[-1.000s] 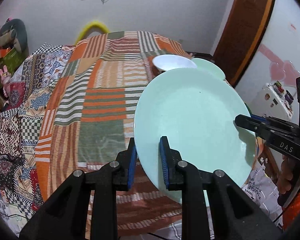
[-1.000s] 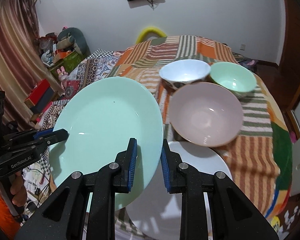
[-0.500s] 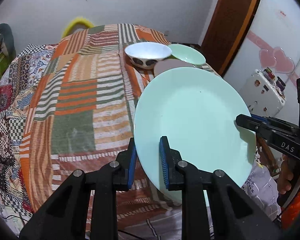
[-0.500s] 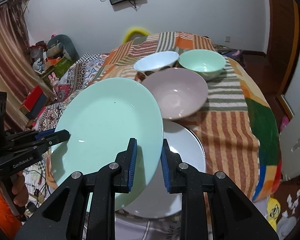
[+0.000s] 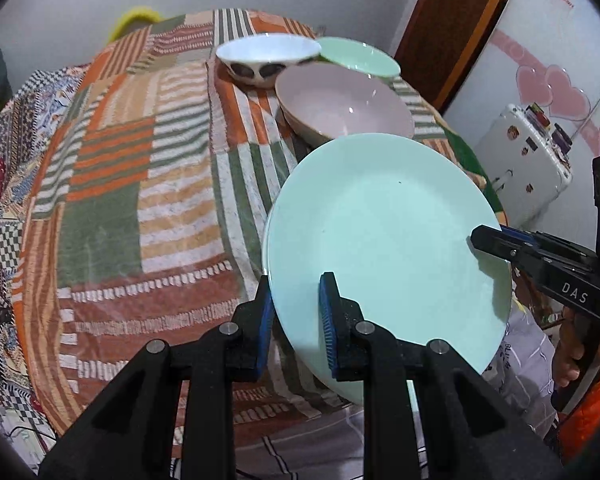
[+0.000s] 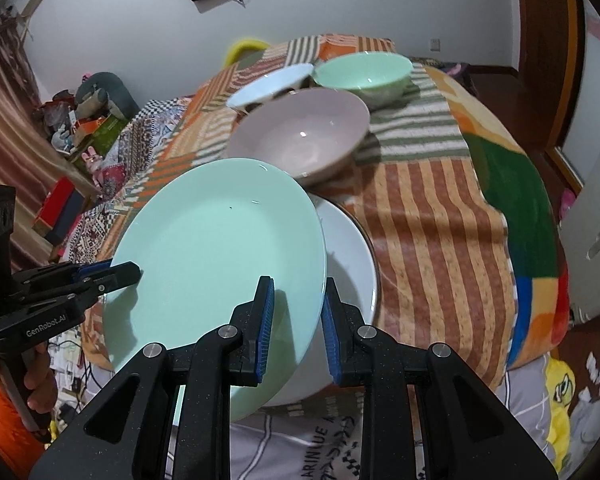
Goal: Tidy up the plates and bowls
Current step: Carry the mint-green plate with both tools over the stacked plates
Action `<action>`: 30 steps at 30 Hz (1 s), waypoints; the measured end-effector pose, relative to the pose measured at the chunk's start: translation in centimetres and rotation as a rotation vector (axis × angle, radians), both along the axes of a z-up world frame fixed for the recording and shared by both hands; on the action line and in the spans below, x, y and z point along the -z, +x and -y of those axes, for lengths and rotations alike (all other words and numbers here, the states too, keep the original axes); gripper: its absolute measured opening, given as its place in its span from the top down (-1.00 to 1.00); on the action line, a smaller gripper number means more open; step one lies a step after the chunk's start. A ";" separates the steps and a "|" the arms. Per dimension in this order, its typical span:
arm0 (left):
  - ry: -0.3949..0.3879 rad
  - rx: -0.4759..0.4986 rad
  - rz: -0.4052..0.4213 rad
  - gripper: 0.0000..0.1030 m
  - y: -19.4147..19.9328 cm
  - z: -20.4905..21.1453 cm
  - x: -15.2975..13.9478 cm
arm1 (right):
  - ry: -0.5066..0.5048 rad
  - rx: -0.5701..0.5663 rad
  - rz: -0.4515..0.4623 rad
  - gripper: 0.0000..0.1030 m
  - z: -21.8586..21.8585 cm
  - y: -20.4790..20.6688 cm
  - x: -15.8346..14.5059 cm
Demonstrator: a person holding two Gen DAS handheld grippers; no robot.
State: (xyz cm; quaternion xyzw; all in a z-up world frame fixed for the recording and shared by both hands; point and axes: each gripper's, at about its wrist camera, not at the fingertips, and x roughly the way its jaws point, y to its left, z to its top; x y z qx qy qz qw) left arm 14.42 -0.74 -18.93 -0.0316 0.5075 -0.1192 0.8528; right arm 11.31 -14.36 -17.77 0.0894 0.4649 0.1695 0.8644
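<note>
The left tool (image 5: pixel 296 320) is closed on the near rim of a mint green plate (image 5: pixel 384 240), one blue pad above the rim and one below it. The right tool (image 6: pixel 298 322) is closed on the opposite rim of the same plate, so both tools carry it together, tilted, above the bed. In the left wrist view the right tool comes in from the right side and a hand (image 5: pixel 572 356) holds its handle. Directly under the plate, just past the right tool, a white plate (image 6: pixel 352 256) lies flat on the striped patchwork blanket (image 6: pixel 432 232). Farther from the tools stands a pink bowl (image 6: pixel 300 136), close to the far edge of the white plate. Behind it stand a white bowl (image 6: pixel 268 84) with dark spots and a green bowl (image 6: pixel 364 70), side by side.
</note>
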 end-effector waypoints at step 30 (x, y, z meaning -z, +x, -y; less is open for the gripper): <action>0.049 0.008 -0.080 0.59 2.9 1.0 3.5 | -0.002 0.027 -0.081 0.59 0.6 1.2 3.1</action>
